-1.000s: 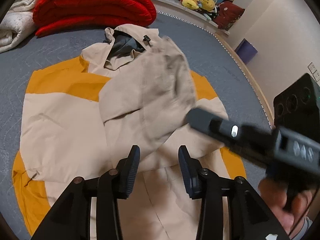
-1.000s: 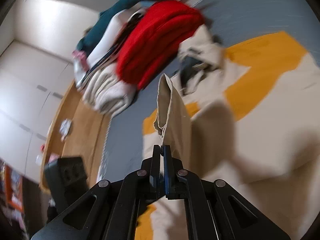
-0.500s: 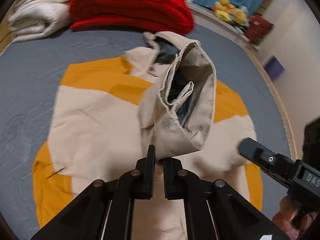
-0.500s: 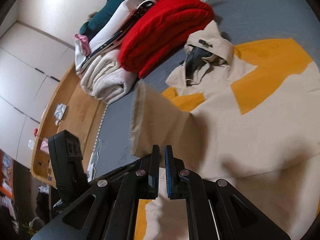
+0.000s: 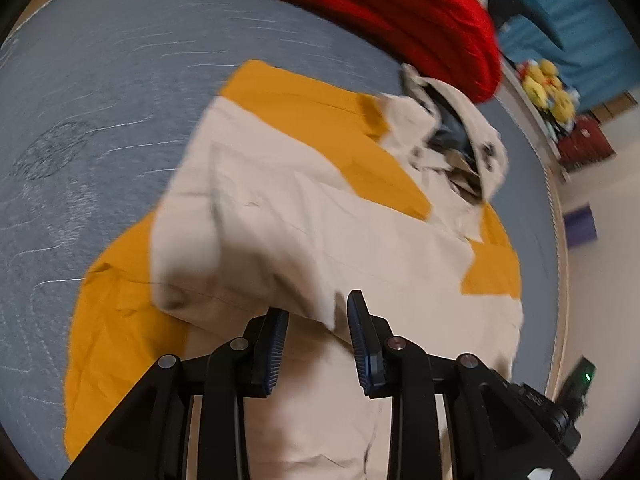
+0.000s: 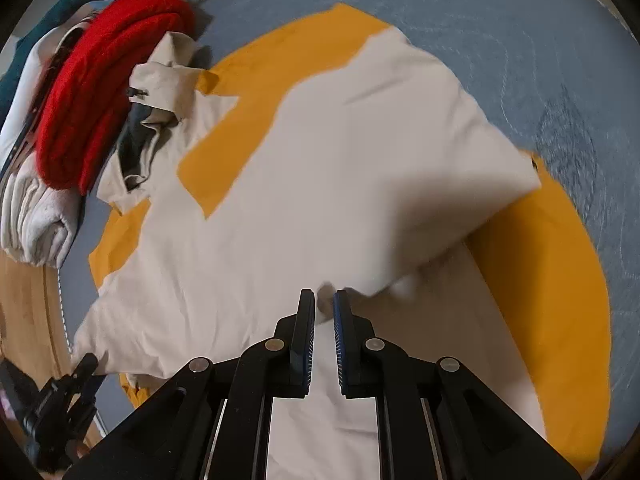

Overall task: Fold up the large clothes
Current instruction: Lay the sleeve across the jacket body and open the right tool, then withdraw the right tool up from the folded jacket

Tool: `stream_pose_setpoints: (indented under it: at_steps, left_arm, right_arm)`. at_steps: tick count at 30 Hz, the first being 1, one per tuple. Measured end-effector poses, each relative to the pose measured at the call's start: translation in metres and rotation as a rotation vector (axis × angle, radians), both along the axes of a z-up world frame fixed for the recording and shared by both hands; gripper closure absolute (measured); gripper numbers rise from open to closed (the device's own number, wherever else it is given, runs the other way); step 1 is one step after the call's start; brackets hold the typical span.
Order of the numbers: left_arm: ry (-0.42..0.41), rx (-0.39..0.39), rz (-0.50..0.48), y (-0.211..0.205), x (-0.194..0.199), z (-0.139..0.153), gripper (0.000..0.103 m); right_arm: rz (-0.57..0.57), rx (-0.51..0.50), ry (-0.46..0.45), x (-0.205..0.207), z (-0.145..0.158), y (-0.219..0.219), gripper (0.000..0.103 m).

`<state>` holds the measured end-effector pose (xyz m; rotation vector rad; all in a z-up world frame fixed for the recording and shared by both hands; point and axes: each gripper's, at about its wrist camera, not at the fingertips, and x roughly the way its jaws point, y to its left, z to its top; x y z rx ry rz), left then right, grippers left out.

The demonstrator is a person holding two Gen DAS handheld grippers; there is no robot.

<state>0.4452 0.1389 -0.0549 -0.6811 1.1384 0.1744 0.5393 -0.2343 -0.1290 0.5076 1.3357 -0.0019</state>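
Your left gripper (image 5: 316, 312) points steeply down over the jacket (image 5: 320, 240), jaws parted. They've just been opening. The folded sleeve's edge (image 5: 320, 308) sags in the gap between the pads, but the pads aren't pressing it, so that side reads as released.

Left wrist view, left to right: grey-blue bed surface (image 5: 100, 100), then the orange hem and side panel of the jacket, then the beige body with the sleeve folded across it, then the hood (image 5: 460, 136) lying crumpled toward the upper right with its dark lining showing. Red folded blanket (image 5: 400, 12) sits just beyond the hood, touching or nearly so. Yellow plush toys (image 5: 548, 88) on the ledge at far right. Part of your right tool (image 5: 560, 400) pokes in at the bottom right corner.

Right wrist view, left to right: folded off-white blanket (image 6: 36, 216) at the bed edge, red blanket stacked beside it, hood next to that, then the jacket spread flat on the bed, back up, orange trim around it. Beige sleeve (image 6: 400, 184) lies folded over the body, blurred from motion.

Your right gripper (image 6: 324, 312) also points down, jaws standing a narrow slit apart and just been easing open. A small tuft of beige cloth sits at the tips; can't tell whether the pads actually pinch it. Your left tool (image 6: 60, 400) shows at the bottom left.
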Motion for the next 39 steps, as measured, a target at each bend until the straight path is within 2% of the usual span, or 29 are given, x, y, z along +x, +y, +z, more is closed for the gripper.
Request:
stream_pose_setpoints:
  at_steps: [1, 3, 5, 8, 12, 15, 17, 19, 22, 24, 26, 27, 29, 31, 34, 39]
  left_arm:
    - [0.007, 0.017, 0.024, 0.006, -0.002, -0.002, 0.090]
    - [0.017, 0.025, 0.038, 0.010, -0.004, -0.006, 0.093]
    - [0.029, 0.002, 0.067, 0.020, -0.008, -0.011, 0.093]
    - [0.052, -0.019, 0.119, 0.034, -0.012, -0.015, 0.085]
    - [0.068, 0.121, 0.164, 0.046, -0.016, -0.006, 0.084]
    - [0.019, 0.196, 0.191, 0.056, -0.020, 0.014, 0.084]
    - [-0.025, 0.262, 0.171, 0.054, -0.019, 0.027, 0.084]
    - [-0.057, 0.290, 0.100, 0.045, -0.013, 0.032, 0.084]
    - [-0.032, 0.304, 0.003, 0.028, -0.002, 0.019, 0.084]
    - [-0.001, 0.375, -0.053, 0.013, 0.003, 0.008, 0.084]
    - [0.045, 0.418, -0.138, -0.001, 0.009, -0.008, 0.084]
    - [0.072, 0.403, -0.165, -0.003, 0.011, -0.018, 0.084]
    - [0.117, 0.375, -0.173, -0.004, 0.009, -0.032, 0.084]
    - [0.146, 0.382, -0.187, -0.004, 0.009, -0.042, 0.084]
    - [0.160, 0.390, -0.204, -0.004, 0.010, -0.047, 0.084]
    - [0.153, 0.388, -0.198, -0.002, 0.010, -0.045, 0.084]
  right_arm:
    - [0.010, 0.001, -0.016, 0.002, 0.003, 0.002, 0.092]
    - [0.034, 0.000, -0.041, 0.005, 0.007, 0.005, 0.092]
    - [0.054, -0.007, -0.058, 0.010, 0.009, 0.009, 0.092]
    - [0.035, -0.025, -0.029, 0.012, -0.003, 0.001, 0.092]
    - [-0.024, -0.055, 0.060, 0.014, -0.026, -0.019, 0.092]
    - [-0.045, -0.099, 0.076, 0.014, -0.029, -0.028, 0.092]
    - [-0.050, -0.123, 0.058, 0.013, -0.021, -0.030, 0.092]
    - [-0.045, -0.162, -0.016, 0.012, -0.002, -0.026, 0.092]
    - [0.014, -0.217, -0.135, 0.014, 0.021, -0.010, 0.092]
    - [0.076, -0.250, -0.197, 0.018, 0.027, 0.002, 0.092]
    - [0.107, -0.267, -0.192, 0.022, 0.022, 0.005, 0.091]
    - [0.110, -0.255, -0.173, 0.025, 0.016, 0.004, 0.090]
    - [0.115, -0.241, -0.116, 0.027, -0.001, -0.003, 0.088]
    - [0.109, -0.262, -0.038, 0.028, -0.021, -0.011, 0.088]
    - [0.106, -0.259, -0.003, 0.029, -0.033, -0.016, 0.088]
    - [0.117, -0.277, -0.001, 0.031, -0.026, -0.009, 0.087]
